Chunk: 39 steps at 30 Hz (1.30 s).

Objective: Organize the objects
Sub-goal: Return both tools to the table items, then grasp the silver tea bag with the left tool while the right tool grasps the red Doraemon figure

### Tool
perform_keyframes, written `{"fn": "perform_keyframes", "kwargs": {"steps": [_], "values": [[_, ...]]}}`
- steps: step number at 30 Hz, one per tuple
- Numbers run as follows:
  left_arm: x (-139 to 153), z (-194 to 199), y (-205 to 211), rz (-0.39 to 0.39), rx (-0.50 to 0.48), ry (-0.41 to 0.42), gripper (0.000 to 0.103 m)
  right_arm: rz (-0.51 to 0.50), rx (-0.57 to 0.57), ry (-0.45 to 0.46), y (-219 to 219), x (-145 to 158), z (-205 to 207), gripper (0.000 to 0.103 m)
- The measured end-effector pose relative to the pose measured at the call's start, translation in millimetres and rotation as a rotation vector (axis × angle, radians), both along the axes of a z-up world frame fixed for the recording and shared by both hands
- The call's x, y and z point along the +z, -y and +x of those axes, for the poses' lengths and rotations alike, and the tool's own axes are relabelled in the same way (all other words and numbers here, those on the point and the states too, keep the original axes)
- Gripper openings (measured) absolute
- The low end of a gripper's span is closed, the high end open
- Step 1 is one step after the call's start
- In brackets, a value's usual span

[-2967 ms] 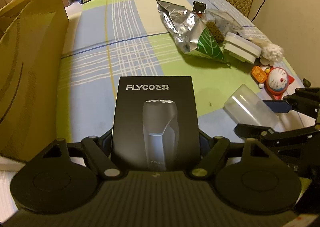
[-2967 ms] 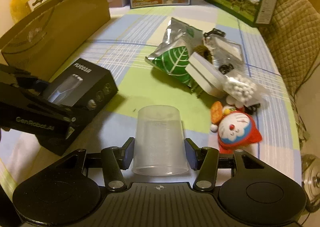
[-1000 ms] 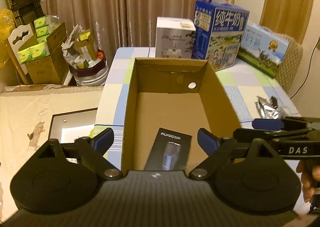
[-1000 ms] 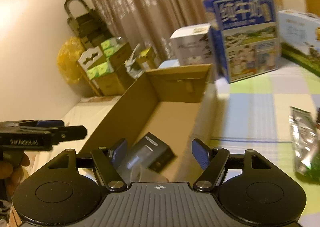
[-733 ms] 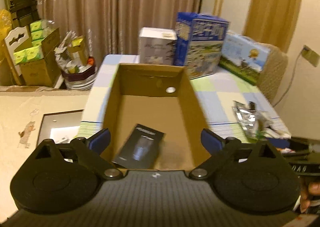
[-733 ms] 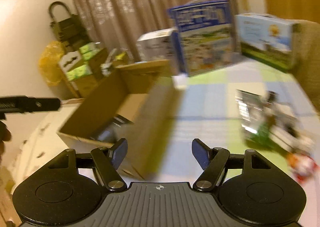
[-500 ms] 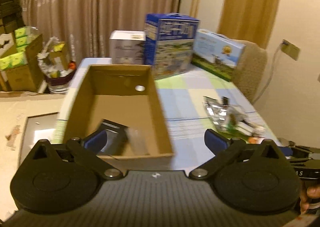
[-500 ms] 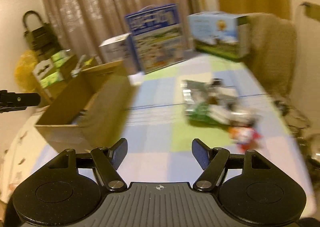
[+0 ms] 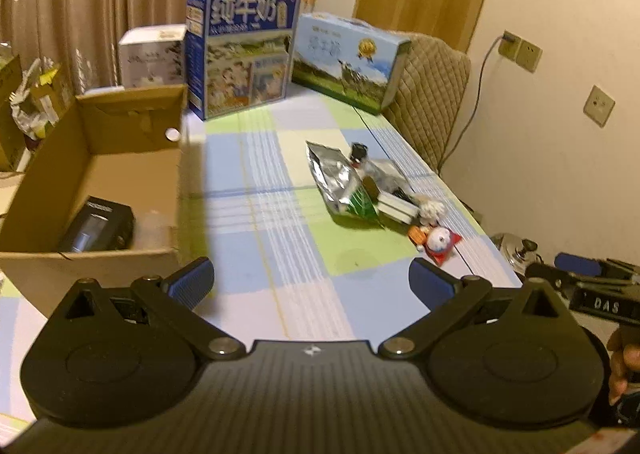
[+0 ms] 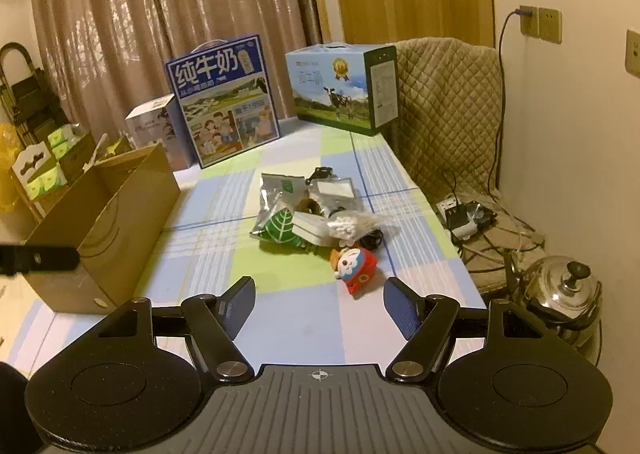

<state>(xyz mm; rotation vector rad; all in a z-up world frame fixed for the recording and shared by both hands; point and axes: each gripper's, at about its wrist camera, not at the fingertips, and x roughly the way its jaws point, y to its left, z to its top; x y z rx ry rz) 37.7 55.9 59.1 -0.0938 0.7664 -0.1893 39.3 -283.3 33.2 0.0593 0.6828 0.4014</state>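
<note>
An open cardboard box (image 9: 120,130) (image 10: 120,210) stands at the table's left. Inside it lie a black shaver box (image 9: 98,230) and a clear plastic cup (image 9: 154,228). On the checked cloth further right is a heap: a silver and green foil bag (image 9: 340,186) (image 10: 280,222), a white box (image 10: 312,228), a bag of white beads (image 10: 348,224) and a red round-faced toy (image 9: 440,242) (image 10: 356,264). My left gripper (image 9: 312,282) is open and empty above the cloth. My right gripper (image 10: 320,302) is open and empty, with the toy just beyond it.
Two blue milk cartons (image 10: 224,110) (image 10: 344,88) and a white box (image 9: 154,54) stand along the table's far edge. A quilted chair (image 10: 448,110) is at the right. On the floor to the right are a steel kettle (image 10: 560,294) and cables (image 10: 464,218).
Both grippers have swung right, from over the cardboard box to the heap of objects. The shaver box and the cup stay in the box. The left jaws have spread a little wider.
</note>
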Motion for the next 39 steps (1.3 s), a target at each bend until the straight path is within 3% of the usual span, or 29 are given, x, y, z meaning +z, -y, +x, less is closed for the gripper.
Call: {"fn": "perform_keyframes", "kwargs": {"steps": [17,29,34,39], "values": [[-55,71,44,0.031,0.015,-0.085,0.102,0.013,0.027,-0.126,0,-60,95,0.068],[-95,125,57,0.044,-0.009,-0.156,0.102,-0.074,0.1,-0.204,-19,-110,163,0.067],[-107,141,60,0.039,-0.017,-0.171,0.102,-0.085,0.117,-0.234,-22,-123,175,0.049],[-116,153,62,0.021,-0.024,-0.181,0.102,-0.096,0.128,-0.233,-23,-127,176,0.043]]}}
